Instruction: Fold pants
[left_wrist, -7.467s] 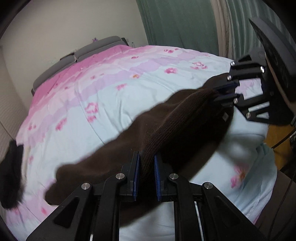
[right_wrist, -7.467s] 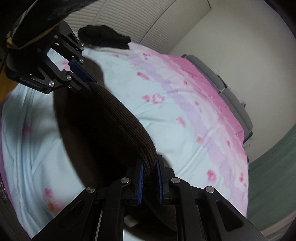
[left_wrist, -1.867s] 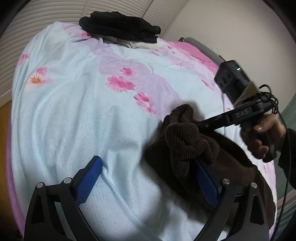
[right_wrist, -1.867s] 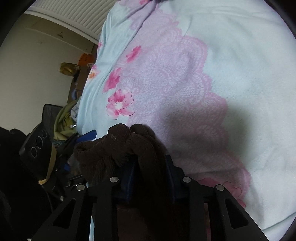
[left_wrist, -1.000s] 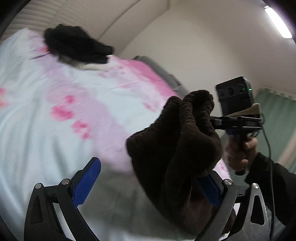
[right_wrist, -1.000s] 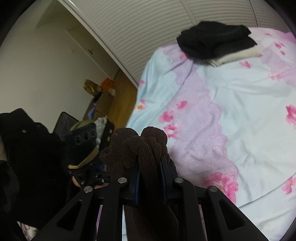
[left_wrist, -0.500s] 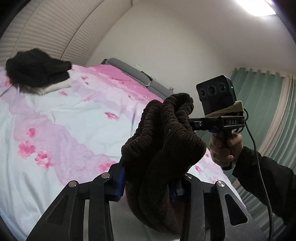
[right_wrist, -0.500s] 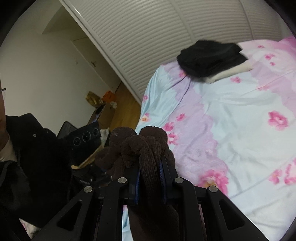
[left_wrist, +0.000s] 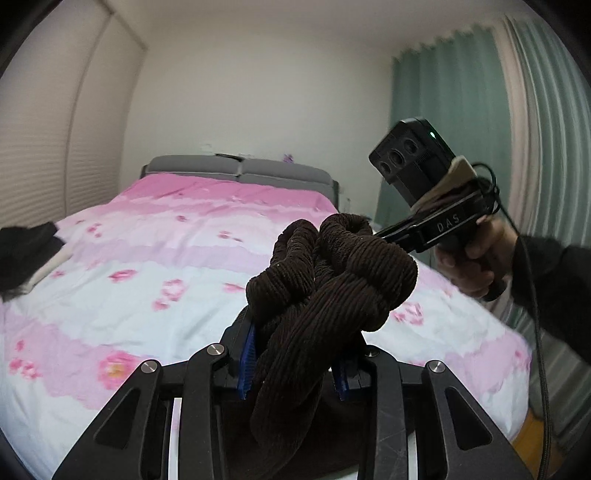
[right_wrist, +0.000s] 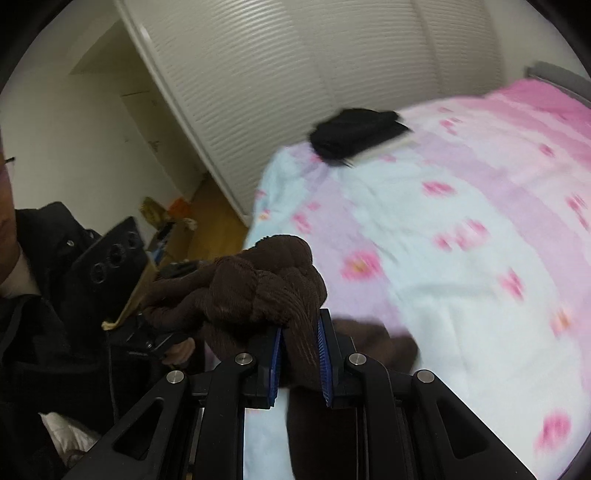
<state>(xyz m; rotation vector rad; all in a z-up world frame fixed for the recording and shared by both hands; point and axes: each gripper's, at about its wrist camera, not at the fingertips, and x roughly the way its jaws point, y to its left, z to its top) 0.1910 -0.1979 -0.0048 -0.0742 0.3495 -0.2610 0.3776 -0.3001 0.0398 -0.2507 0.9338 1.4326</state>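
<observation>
Pants: ribbed brown corduroy, bunched into rolls.

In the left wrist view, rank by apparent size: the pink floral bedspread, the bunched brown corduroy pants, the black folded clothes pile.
1. Pink floral bedspread, largest.
2. Bunched brown corduroy pants; they sit close to the camera, so they look inflated.
3. Black folded clothes pile, smallest, cut by the frame edge.

A bed with a pink-and-blue flowered cover and grey headboard stands against a pale wall, green curtains beside it, slatted doors opposite, wood floor beyond.
</observation>
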